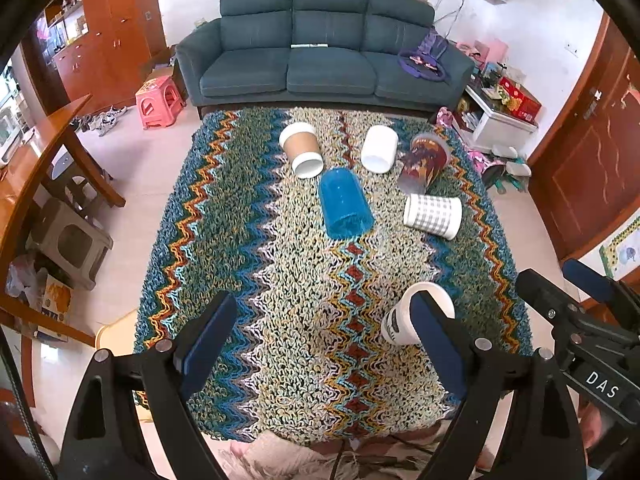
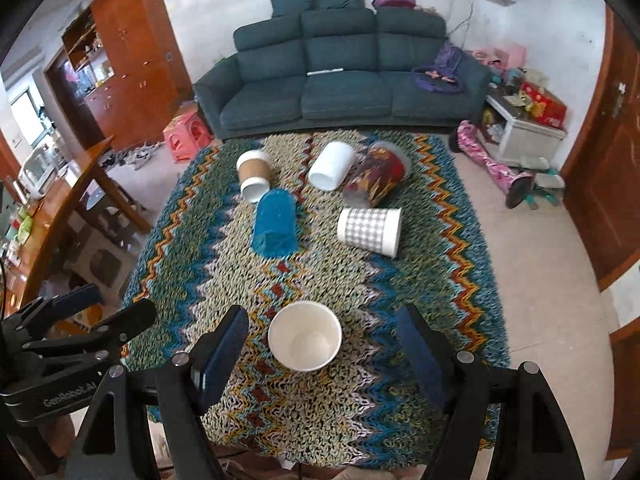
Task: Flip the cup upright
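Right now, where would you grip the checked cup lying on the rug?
Grip the checked cup across its side wall near the middle, coming down from above. It lies on its side on the rug, rim toward the right, so the curved wall faces up, clear of the blue cup.

Left gripper [image 1: 324, 344] frame: I see matte black arms with triangular cut-outs and round silver screws at the joints.
Left pads [image 1: 208, 340]: dark blue, flat, slightly ribbed.
Right gripper [image 2: 324, 350] frame: I see the same black build, silver screws, blue pads [image 2: 222, 354].
Markings: white "DAS" on the right gripper's body, pale "GenRobot.AI" on the left one's.
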Tool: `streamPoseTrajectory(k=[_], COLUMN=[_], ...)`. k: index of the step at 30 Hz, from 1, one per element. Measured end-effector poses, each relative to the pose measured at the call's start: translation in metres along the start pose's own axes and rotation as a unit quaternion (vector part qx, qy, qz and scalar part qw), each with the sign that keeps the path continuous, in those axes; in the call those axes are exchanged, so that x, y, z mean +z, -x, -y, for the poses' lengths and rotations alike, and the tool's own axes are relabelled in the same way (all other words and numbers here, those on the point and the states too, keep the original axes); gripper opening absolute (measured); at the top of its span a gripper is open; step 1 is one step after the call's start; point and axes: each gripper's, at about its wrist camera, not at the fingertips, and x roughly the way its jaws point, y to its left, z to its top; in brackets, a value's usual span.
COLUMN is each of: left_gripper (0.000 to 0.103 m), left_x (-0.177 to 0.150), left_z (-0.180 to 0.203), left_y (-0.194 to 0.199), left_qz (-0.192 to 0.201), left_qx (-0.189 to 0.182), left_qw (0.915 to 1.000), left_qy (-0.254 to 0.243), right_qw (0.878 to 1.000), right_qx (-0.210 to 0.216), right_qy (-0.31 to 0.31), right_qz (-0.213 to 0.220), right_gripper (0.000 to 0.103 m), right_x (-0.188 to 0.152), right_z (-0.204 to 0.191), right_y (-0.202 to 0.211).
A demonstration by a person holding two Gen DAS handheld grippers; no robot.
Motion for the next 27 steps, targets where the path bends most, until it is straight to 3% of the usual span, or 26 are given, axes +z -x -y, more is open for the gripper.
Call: streamPoseTrajectory(k=[8,27], left_gripper=[0.09,0.09], left_x=[0.005,0.01], left_z=[0.007,0.003], left_y=[0.005,0.006], left_qz=[0.004,0.009], left_qx=[0.001,0.0], left_qw=[1.0,1.0], left_qy=[-0.002,0.002], right_qw=[1.0,1.0], right_qx=[-0.01,-0.031], right_qy=[0.008,0.005], right_qz=[0.013,0.004], right_gripper=[0.08,0.08], right_x=[0.017,0.021], right_z=[-0.008,-0.011], right_y=[0.014,0.012])
